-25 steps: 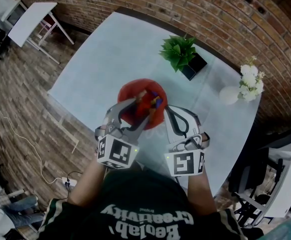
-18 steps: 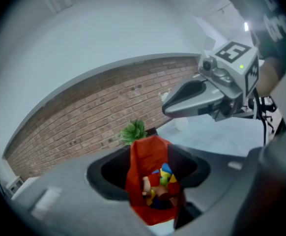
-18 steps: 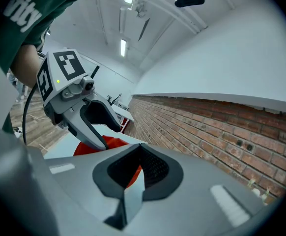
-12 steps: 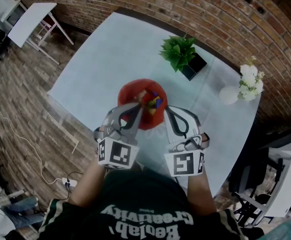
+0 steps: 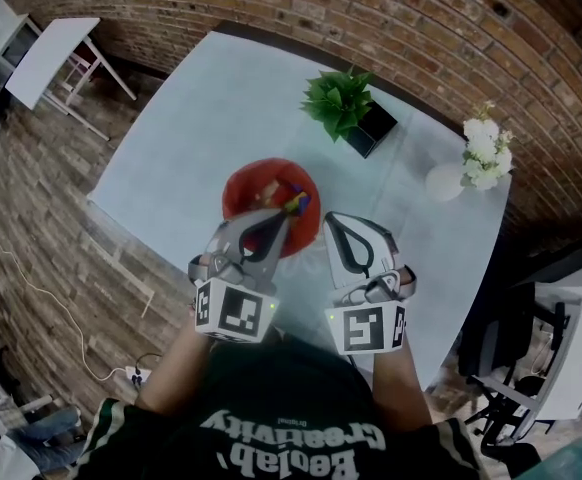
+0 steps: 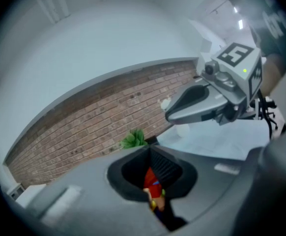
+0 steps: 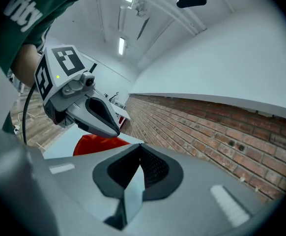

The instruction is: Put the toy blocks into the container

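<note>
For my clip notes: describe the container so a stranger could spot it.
On the pale grey table, look at the side nearest the camera. The round red bowl there holds colourful toy blocks; its neighbours are a green potted plant and white flowers.

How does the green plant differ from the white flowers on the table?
The green plant has pointed green leaves; the white flowers are round white blooms. The plant sits in a dark square pot, the flowers in a pale round vase. The plant is nearer the red container than the flowers. Both stand upright on the table.
</note>
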